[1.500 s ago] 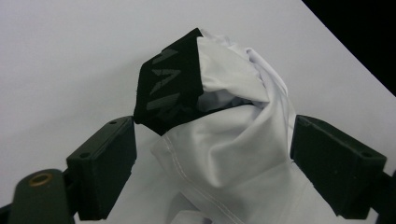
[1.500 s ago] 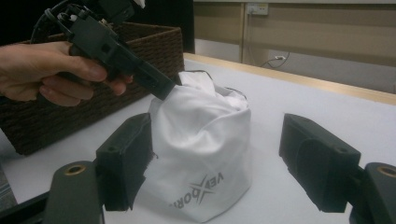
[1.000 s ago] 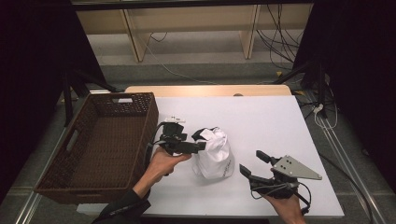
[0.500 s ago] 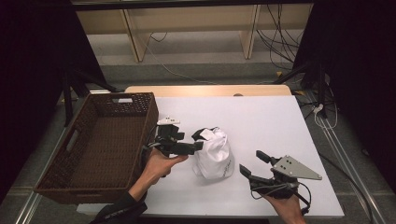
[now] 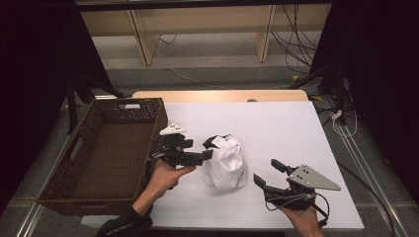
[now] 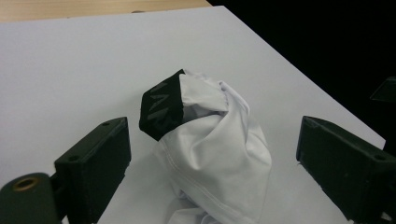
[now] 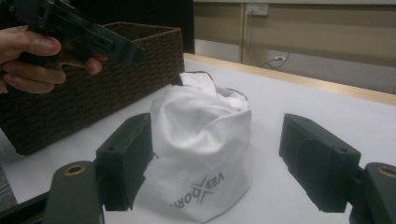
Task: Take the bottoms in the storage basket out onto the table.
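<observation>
1. Near the middle of the white counter [image 5: 276, 123], a crumpled white garment [image 5: 226, 163] is sitting in an upright bundle, its long axis running roughly up from the surface.
2. At the top of the bundle, a black band [image 6: 161, 108] with faint grey lettering is showing, pointing up and toward the wicker basket [image 5: 106, 153] as the high view shows it.
3. Grey printed lettering [image 7: 198, 190] is showing low on the side of the cloth in the right gripper view.
4. On the left side of the counter, the dark brown woven basket is standing just beside the bundle, with a handle slot cut into its near wall.
5. The left gripper [image 5: 206, 155] is hovering between the basket and the bundle, held in the person's left hand [image 5: 165, 176], its tips reaching the upper part of the cloth.
6. In the left gripper view its jaws are standing wide apart, one on each side of the garment, holding nothing; whether they are touching the cloth cannot be told.
7. The right gripper [image 5: 269, 173] is sitting near the front right of the counter, held in the right hand [image 5: 301, 222], with a grey three-cornered plate [image 5: 314, 177] on top.
8. Its jaws are also spread wide, aiming at the bundle and gripping nothing; they are standing apart from the cloth in the high view.
</observation>
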`<action>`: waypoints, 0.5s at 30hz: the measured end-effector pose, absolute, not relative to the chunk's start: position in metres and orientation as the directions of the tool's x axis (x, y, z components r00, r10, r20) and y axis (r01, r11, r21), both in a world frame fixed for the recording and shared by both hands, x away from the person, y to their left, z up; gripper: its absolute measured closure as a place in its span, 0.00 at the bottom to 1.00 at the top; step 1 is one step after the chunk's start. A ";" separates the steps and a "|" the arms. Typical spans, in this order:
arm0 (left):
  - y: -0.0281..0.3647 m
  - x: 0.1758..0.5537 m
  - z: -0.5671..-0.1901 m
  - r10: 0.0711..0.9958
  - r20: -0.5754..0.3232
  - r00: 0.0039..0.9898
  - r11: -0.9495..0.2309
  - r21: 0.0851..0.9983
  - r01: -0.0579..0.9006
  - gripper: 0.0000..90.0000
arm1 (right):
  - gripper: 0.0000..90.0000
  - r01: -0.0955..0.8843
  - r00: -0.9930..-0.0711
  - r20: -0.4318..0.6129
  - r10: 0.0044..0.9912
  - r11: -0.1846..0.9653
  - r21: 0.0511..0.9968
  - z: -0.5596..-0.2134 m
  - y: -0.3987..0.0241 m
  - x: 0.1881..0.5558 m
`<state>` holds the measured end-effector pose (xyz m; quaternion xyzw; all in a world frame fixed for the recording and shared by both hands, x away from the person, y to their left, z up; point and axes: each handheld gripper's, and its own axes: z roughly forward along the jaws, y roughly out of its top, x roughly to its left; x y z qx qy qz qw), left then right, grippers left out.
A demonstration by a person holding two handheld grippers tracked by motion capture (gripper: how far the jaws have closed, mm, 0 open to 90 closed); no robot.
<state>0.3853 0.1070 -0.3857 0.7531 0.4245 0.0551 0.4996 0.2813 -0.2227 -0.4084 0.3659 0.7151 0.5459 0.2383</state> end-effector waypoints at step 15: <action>0.115 0.373 -0.378 0.678 -0.325 0.660 -0.088 0.855 0.511 0.11 | 0.30 0.262 -0.617 0.057 0.785 0.137 0.955 -0.409 -0.223 0.281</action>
